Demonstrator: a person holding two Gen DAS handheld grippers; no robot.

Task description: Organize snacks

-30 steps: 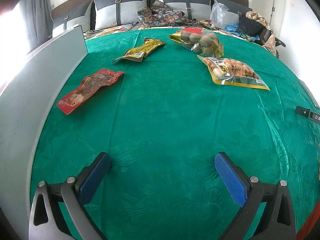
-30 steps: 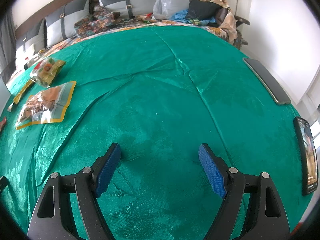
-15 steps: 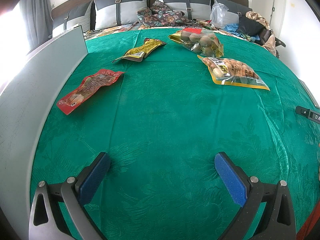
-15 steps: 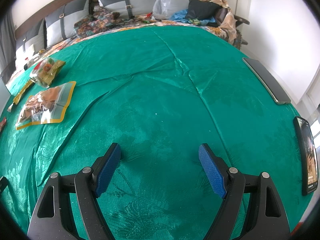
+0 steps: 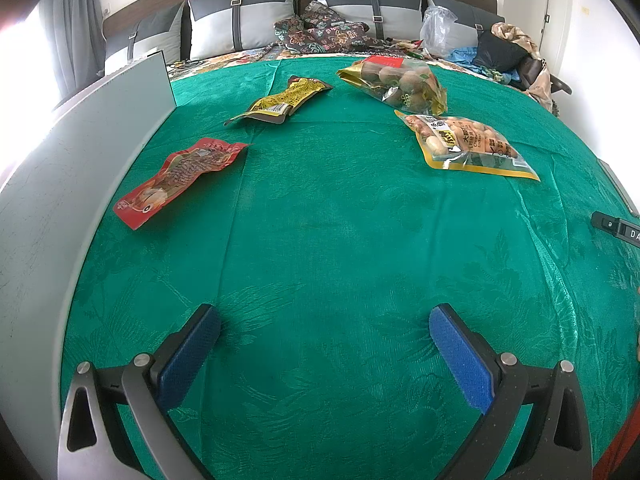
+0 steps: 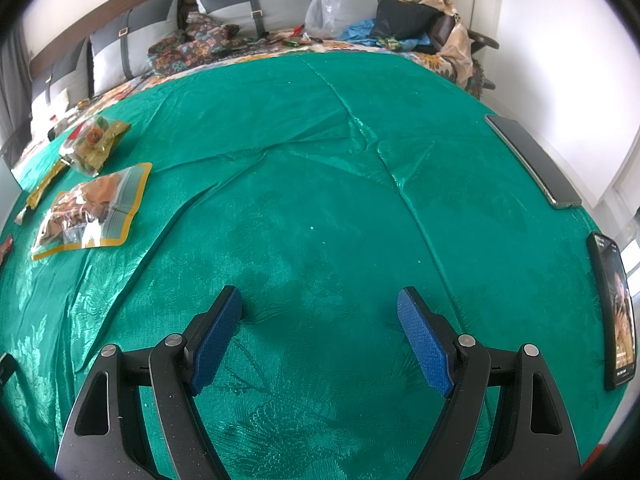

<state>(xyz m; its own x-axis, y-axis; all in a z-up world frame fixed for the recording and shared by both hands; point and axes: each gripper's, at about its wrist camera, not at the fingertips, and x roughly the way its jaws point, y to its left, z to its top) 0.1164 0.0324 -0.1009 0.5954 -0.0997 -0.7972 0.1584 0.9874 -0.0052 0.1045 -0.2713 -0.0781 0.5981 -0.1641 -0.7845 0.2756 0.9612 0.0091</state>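
Four snack packets lie scattered on the green patterned cloth [image 5: 320, 240], none of them gathered or lined up, so the organizing looks to be at its very start. Nearest on the left is a flat red foil packet [image 5: 180, 180], lying just beside a grey upright panel [image 5: 80, 152] that runs along the left edge. Farther back sits a narrow yellow and black packet [image 5: 282, 100], and to its right, far across the cloth, a clear bag of round brown snacks with gold trim [image 5: 400, 84]. Nearer than that bag, on the right, lies a clear yellow-edged pouch of pale nuts [image 5: 464, 144]. The two bags on the right are close together; the red and yellow packets are well apart from them and from each other.

The left tongs [image 5: 324, 332] hang over bare cloth at the near edge, jaws spread wide with nothing between them. The right tongs [image 6: 320, 312] are likewise released and empty, over a bare stretch well to the right of the snacks, where the yellow-edged pouch [image 6: 92, 208] shows far off to the left.

Everything is left to do: each packet needs picking up and placing in some order. Where they should go I cannot tell.

Farther out, two dark phones [image 6: 612, 308] lie along the right edge, and grey cushions [image 5: 240, 20] and piled clothes sit beyond.
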